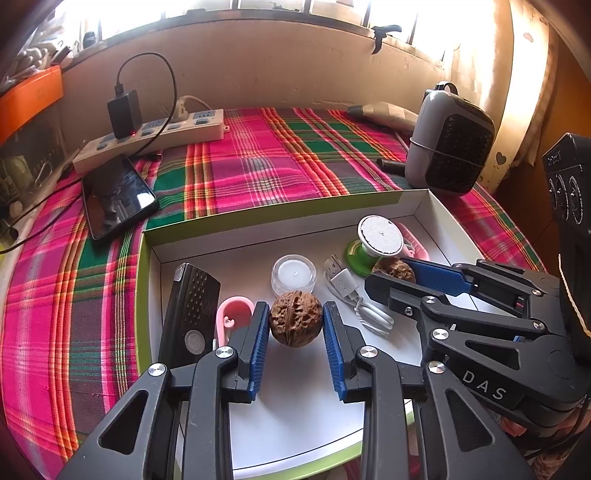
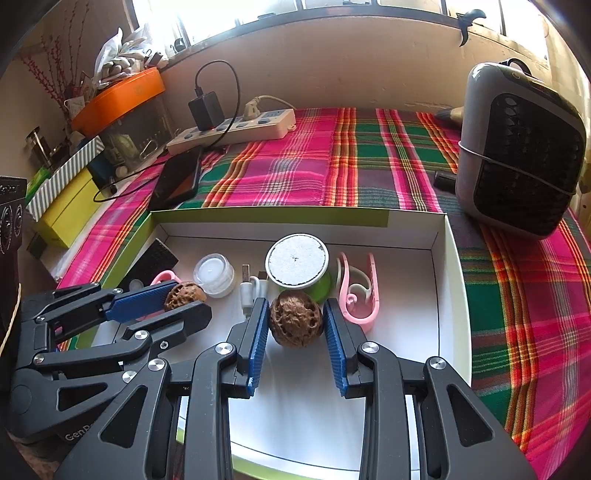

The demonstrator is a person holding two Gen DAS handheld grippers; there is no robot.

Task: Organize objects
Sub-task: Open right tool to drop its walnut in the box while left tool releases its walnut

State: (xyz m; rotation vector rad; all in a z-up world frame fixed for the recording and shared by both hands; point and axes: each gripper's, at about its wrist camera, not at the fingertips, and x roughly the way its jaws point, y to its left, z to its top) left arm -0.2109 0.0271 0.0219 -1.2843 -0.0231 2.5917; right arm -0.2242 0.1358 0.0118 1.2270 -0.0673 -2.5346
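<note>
Covering the table, plaid cloth (image 2: 295,166) beneath a sunlit window (image 2: 221,14)

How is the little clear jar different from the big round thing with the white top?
The clear jar is small and see-through; the round thing is bigger, with a green body. The jar stands left of the white cable, the round thing right of it. Both have round white tops and sit in the white tray.

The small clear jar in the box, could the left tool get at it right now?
Probably not yet: the left tool is shut on a walnut. The clear jar stands just beyond it with nothing over it, so once the walnut is let go the way looks free.
</note>
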